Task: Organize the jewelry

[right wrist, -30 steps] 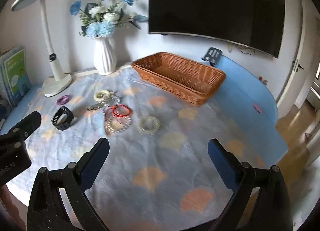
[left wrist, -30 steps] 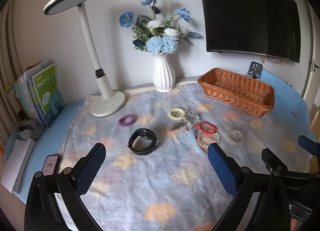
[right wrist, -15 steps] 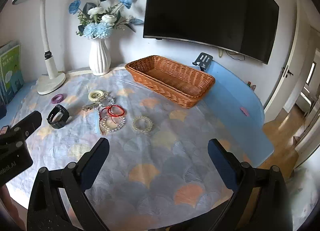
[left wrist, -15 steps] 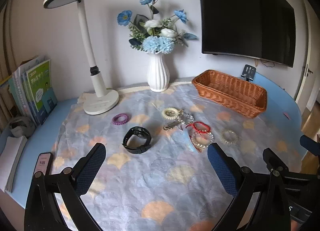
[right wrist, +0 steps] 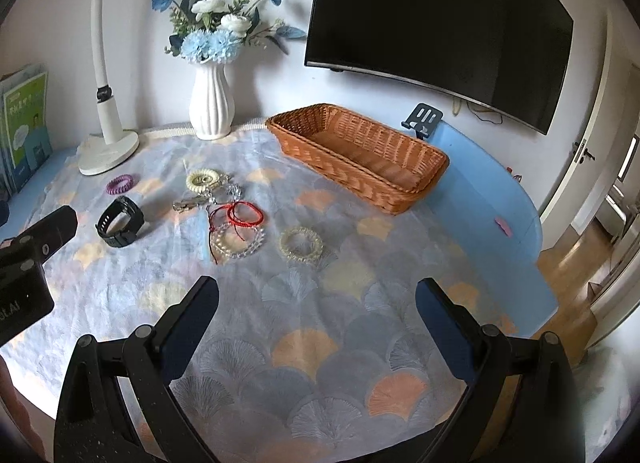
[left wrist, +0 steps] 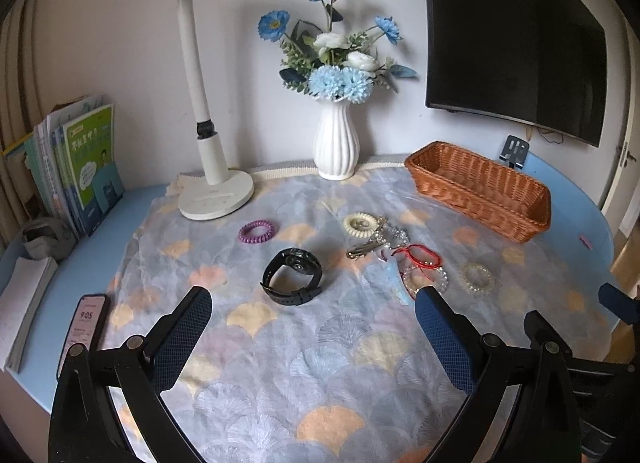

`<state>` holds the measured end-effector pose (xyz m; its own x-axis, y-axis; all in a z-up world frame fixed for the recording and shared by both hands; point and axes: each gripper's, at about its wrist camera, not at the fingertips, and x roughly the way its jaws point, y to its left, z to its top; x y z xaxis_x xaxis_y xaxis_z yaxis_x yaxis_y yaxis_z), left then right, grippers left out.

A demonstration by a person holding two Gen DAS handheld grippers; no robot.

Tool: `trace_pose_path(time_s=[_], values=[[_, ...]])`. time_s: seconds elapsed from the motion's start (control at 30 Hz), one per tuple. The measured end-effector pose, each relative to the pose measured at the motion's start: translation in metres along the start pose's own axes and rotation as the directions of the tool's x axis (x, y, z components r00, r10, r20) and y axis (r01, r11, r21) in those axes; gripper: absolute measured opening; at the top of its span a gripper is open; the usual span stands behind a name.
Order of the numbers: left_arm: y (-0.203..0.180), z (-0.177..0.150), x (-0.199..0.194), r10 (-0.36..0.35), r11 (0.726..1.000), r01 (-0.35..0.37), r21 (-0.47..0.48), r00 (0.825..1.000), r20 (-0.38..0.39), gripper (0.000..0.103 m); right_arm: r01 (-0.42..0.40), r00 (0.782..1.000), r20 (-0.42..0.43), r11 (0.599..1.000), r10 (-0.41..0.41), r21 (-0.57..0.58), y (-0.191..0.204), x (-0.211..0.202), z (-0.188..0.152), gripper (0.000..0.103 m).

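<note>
Jewelry lies on a patterned cloth: a black watch (left wrist: 292,277) (right wrist: 120,221), a purple coil hair tie (left wrist: 256,231) (right wrist: 119,184), a cream coil tie (left wrist: 360,225) (right wrist: 203,180), a silver chain and clip (left wrist: 376,241), red string bracelets (left wrist: 418,255) (right wrist: 238,215), a clear bead bracelet (left wrist: 424,279) (right wrist: 238,241) and a pale crystal bracelet (left wrist: 477,278) (right wrist: 301,245). A woven basket (left wrist: 480,189) (right wrist: 356,155) at the back right looks empty. My left gripper (left wrist: 312,331) and right gripper (right wrist: 318,323) are both open and empty, above the cloth's near side.
A white desk lamp (left wrist: 208,167), a white vase of blue flowers (left wrist: 335,143), books (left wrist: 80,159) and a phone (left wrist: 84,323) stand at the back and left. A TV (right wrist: 440,23) hangs on the wall. The blue table edge (right wrist: 520,231) curves at right.
Both grippers have pulled back and risen a little; the table items look smaller and farther. Both stay open. No jewelry has moved.
</note>
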<state>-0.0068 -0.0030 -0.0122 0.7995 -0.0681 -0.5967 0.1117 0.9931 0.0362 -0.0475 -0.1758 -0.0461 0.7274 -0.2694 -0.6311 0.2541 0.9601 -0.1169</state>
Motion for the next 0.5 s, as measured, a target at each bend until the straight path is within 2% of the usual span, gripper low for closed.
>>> trace_pose_path(time_s=[0.5], values=[[-0.005,-0.006,0.013,-0.01,1.0,0.01,0.022,1.0,-0.023,0.101,-0.01,1.0,-0.018,1.0,0.01,0.001,0.002,0.009,0.0,0.1]])
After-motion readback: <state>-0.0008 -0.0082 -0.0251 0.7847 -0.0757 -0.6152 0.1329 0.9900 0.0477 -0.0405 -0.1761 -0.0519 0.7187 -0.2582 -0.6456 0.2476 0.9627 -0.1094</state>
